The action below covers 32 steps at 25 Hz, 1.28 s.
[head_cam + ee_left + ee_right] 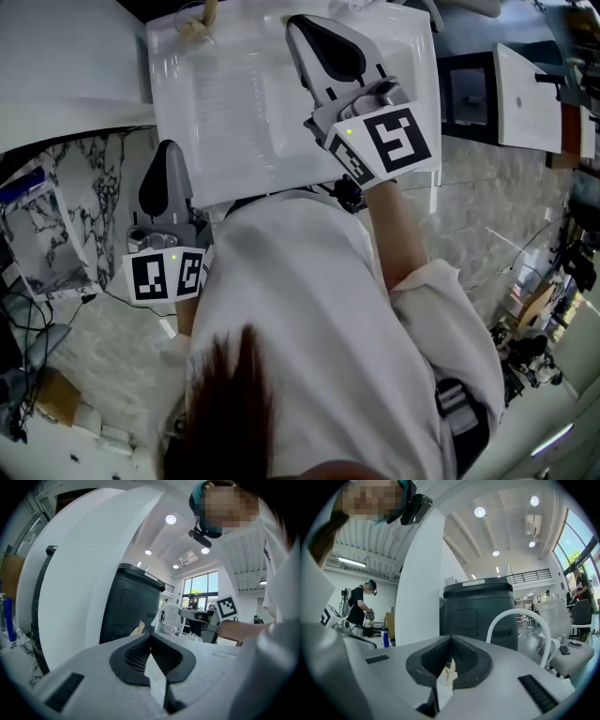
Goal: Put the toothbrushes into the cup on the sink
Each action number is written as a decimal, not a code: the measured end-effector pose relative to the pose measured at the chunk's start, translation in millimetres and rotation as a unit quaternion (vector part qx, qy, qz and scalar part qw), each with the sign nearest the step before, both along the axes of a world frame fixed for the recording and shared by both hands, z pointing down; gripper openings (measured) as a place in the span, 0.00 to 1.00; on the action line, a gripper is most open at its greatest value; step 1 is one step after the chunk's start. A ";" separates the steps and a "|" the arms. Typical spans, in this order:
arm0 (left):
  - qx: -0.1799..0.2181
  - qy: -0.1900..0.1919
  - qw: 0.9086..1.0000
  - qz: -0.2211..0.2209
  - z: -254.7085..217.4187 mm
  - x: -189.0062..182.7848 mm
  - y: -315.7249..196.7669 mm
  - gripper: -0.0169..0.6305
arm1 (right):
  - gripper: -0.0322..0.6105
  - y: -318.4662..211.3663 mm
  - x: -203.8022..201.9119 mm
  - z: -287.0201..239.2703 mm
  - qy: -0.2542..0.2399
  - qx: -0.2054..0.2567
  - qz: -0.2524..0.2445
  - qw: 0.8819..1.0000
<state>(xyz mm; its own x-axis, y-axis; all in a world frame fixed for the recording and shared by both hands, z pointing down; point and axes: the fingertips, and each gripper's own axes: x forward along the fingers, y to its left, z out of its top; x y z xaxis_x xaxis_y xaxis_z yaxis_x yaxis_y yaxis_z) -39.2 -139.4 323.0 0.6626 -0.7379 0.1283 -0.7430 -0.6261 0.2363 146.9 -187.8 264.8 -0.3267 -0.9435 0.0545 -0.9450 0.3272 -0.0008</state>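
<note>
White shirt [300, 309] hogs the near part of the head view, so there's not much to go on. Just past it, the left gripper [169, 155] hangs off the front edge of the white sink [234, 103], jaws pressed together on nothing. Further out over the sink, the right gripper [305, 30] is clenched too. A cream speck shows behind its pads, can't tell what. No toothbrush clearly in sight. The tan thing [197, 24] at the sink's back left corner might be the cup, too small to say. If it is, it sits left of the right gripper's tips, and that arm looks nearer.
</note>
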 end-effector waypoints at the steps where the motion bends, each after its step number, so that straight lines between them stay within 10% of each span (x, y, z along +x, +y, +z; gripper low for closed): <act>1: 0.001 -0.001 1.000 0.002 -1.2 1.0 -0.2 0.05 | 0.07 4.7 2.8 -2.5 0.001 0.000 0.003 1.000; 32: 0.031 -0.009 0.997 0.063 -33.6 26.7 19.2 0.05 | 0.07 181.2 92.5 14.5 -0.038 -0.050 0.184 0.981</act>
<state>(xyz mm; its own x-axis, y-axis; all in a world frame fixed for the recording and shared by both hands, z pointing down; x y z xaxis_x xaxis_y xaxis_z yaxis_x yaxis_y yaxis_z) -12.5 -120.2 289.4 0.7489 -0.6554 0.0980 -0.6610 -0.7282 0.1811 239.3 -6.6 279.4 0.0280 -0.9896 0.1409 -0.9950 -0.0411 -0.0907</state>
